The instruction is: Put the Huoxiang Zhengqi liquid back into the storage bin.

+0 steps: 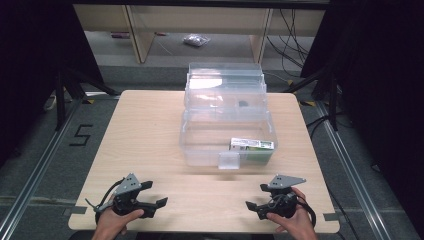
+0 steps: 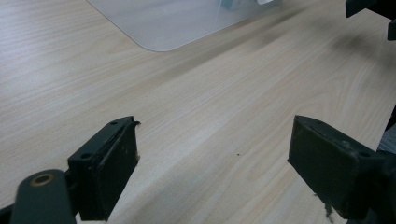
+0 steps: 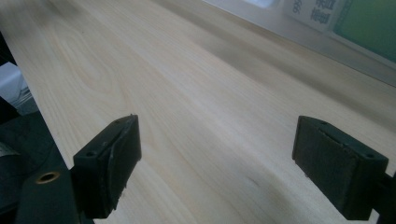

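The clear plastic storage box (image 1: 227,120) with its lid open stood at the middle of the pale wooden table (image 1: 150,130), a green-and-white carton (image 1: 251,145) in its front right corner. Both tongs lay well short of it near the front edge: the left gripper (image 1: 159,205) and right gripper (image 1: 251,206), each with jaws spread apart over bare wood, holding nothing.
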